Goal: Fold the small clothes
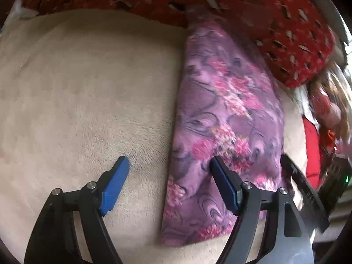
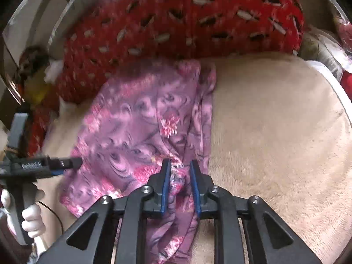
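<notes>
A purple garment with pink flowers (image 1: 222,118) lies folded lengthwise on a beige fleece blanket (image 1: 88,88). My left gripper (image 1: 169,160) is open wide over the garment's left edge, one blue pad on the blanket and one on the cloth, holding nothing. In the right wrist view the garment (image 2: 136,123) lies ahead, and my right gripper (image 2: 179,165) is shut on a bunched fold of its near edge, which hangs down between the fingers. The left gripper shows at the left in the right wrist view (image 2: 66,164), held by a gloved hand.
A red patterned blanket (image 1: 154,0) lies bunched along the far side, also in the right wrist view (image 2: 187,17). A doll with long hair (image 1: 330,101) lies at the right. The beige blanket (image 2: 275,132) spreads to the right of the garment.
</notes>
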Motion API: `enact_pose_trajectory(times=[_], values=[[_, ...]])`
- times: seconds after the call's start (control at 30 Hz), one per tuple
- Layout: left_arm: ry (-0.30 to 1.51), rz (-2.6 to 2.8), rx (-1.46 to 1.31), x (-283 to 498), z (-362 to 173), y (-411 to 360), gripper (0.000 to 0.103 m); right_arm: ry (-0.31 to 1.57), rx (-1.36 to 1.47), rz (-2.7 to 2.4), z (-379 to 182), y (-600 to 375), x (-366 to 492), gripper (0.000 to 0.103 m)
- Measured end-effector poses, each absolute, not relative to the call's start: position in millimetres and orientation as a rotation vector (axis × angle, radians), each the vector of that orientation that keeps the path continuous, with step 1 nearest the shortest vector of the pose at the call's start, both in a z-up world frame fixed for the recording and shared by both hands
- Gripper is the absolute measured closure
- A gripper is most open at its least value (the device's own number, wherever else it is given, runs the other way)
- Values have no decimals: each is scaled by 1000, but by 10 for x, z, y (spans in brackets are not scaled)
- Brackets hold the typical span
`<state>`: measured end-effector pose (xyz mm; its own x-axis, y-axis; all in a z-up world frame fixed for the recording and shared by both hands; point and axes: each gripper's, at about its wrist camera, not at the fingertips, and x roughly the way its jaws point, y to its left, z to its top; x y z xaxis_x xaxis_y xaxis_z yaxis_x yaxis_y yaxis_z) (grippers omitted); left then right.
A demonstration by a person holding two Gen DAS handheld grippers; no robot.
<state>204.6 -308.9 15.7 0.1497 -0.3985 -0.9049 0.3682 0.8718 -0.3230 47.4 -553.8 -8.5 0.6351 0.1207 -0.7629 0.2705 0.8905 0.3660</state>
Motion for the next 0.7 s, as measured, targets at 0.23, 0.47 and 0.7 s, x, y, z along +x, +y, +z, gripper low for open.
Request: enact_pose_trajectory(times=[0.23, 0.47, 0.7], values=[[1422, -619, -263, 2482, 59, -3016, 26, 786, 696, -81, 47, -5956, 589, 42], [1450, -693, -280, 2521, -23, -3291, 20, 835, 779, 21, -362, -5961, 911, 41], [1427, -646, -194, 2493, 28, -3520, 48, 826, 782, 71, -374, -5883, 1034, 56]])
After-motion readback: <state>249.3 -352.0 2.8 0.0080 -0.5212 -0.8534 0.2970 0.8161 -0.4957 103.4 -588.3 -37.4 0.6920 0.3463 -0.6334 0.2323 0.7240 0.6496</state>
